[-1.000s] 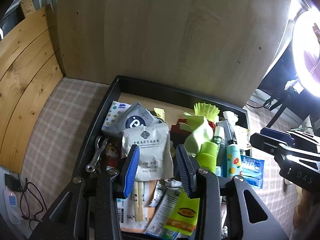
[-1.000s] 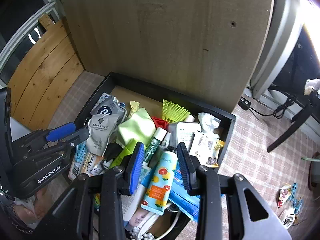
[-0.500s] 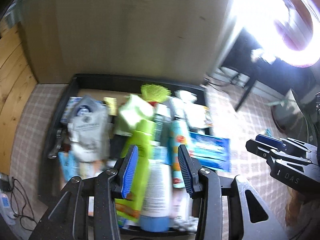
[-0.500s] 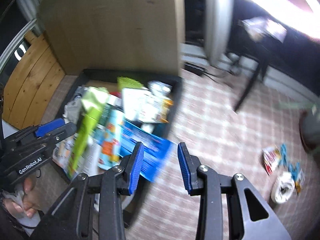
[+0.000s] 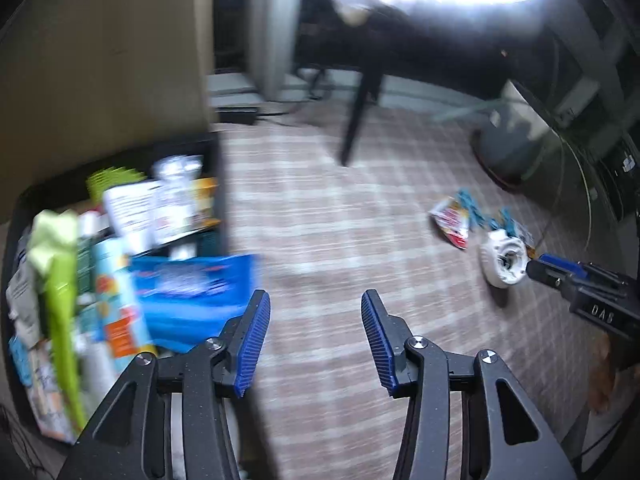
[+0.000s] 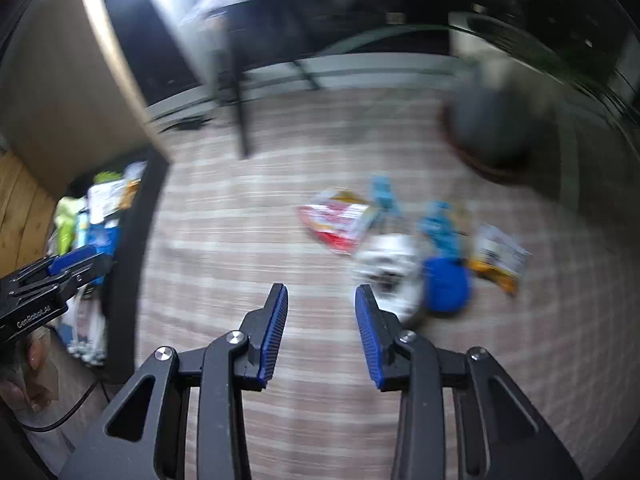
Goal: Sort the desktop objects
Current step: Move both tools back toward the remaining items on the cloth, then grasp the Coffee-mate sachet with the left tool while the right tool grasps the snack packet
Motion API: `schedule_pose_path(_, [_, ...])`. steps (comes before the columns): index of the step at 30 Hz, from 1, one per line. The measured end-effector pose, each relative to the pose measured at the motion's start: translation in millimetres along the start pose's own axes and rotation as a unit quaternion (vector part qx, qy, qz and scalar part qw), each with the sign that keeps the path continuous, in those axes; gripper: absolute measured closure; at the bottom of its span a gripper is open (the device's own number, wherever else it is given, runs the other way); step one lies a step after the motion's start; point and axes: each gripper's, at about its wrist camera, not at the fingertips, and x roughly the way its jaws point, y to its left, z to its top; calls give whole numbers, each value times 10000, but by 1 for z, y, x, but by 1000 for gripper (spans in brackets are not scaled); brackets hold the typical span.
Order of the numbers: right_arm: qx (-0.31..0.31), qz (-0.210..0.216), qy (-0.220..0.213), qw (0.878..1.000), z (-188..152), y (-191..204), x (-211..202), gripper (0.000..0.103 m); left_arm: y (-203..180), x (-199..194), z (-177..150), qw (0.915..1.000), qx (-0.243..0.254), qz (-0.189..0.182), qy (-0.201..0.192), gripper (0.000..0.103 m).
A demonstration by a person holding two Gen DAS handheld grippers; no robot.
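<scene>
Two grippers are hanging over the checked cloth (image 5: pixel 320 216): left gripper (image 5: pixel 315 334) empty, jaws just widening; right gripper (image 6: pixel 321 322) empty, moderately parted. One crammed black tray (image 5: pixel 218 184) is sitting at nine o'clock, one white roll (image 5: pixel 503 258) at three.

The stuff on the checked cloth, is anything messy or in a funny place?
Yes. A red and white packet, a white round thing and blue bits lie loose on the cloth, away from the overstuffed black tray, where a blue packet pokes over the edge.
</scene>
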Motion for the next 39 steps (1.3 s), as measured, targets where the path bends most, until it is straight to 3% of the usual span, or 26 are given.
schedule_pose_path(10, [761, -416, -13, 9962, 2, -97, -1, 61, -81, 49, 28, 9973, 535, -388, 318, 47])
schedule_pose_path(19, [1350, -385, 284, 9897, 19, -146, 21, 49, -121, 88, 55, 9939, 930, -323, 502, 43])
schedule_pose_path(27, [1694, -174, 562, 9838, 37, -152, 50, 42, -140, 116, 72, 9891, 1259, -332, 682, 42])
schedule_pose_path(39, [1853, -325, 827, 9787, 49, -149, 85, 42, -148, 151, 91, 9866, 1228, -377, 1003, 42])
